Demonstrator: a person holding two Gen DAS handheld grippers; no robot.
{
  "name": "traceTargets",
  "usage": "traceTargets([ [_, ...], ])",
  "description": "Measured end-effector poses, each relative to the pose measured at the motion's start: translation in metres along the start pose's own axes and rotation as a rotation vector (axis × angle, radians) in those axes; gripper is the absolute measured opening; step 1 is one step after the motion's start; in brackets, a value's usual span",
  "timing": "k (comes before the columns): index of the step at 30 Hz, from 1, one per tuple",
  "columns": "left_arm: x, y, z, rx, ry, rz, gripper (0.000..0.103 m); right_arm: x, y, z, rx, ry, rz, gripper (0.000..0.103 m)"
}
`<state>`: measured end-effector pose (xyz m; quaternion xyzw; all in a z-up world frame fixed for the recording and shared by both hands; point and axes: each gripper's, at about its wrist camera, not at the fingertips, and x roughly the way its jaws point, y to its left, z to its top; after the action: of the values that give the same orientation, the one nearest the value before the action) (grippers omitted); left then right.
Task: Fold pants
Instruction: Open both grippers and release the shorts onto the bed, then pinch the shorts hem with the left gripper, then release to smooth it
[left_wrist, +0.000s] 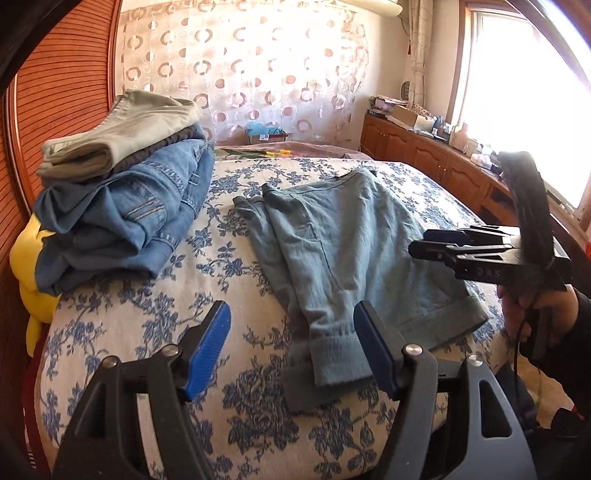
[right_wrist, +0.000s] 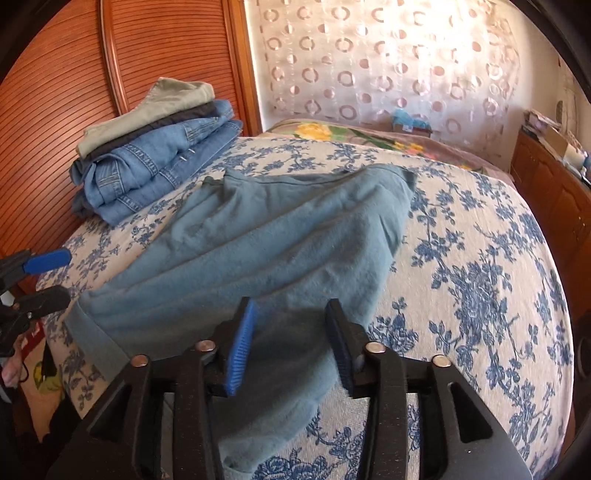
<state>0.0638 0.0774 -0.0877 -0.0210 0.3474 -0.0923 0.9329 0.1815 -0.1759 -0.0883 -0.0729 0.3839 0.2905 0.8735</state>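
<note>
- Left wrist view first: the left gripper (left_wrist: 291, 332) is nearest the camera, blue pads spread wide with nothing pinched. It hovers over the near hem end of the teal pants (left_wrist: 343, 243), one pad right by the cuff, the other over bare cover.
- Those pants lie folded on the floral bedspread (left_wrist: 147, 321), legs running away from the near edge toward the far side.
- Just past the pants' right edge, the right gripper (left_wrist: 419, 245) is held in a hand (left_wrist: 532, 306).
- Right wrist view: that gripper's jaws are parted over the pants' near fold, and the fabric looks loose between them, not clamped.
- Beyond the pants and to their left sits a pile of folded clothes (left_wrist: 122, 206), jeans under something khaki.
- Farthest back from the pants, a circle-patterned curtain (left_wrist: 240, 66).
</note>
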Motion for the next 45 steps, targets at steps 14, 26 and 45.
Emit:
traceTargets([
  [14, 0.044, -0.007, 0.042, 0.078, 0.025, -0.012, 0.069, 0.0, -0.01, -0.004, 0.042, -0.018, -0.029, 0.055],
  [26, 0.092, -0.003, 0.091, 0.117, 0.076, 0.022, 0.052, -0.001, -0.011, -0.007, 0.058, -0.038, -0.033, 0.055],
  [45, 0.171, 0.004, 0.118, 0.079, 0.221, 0.033, 0.037, -0.003, -0.008, -0.01, 0.039, -0.052, -0.037, 0.055],
])
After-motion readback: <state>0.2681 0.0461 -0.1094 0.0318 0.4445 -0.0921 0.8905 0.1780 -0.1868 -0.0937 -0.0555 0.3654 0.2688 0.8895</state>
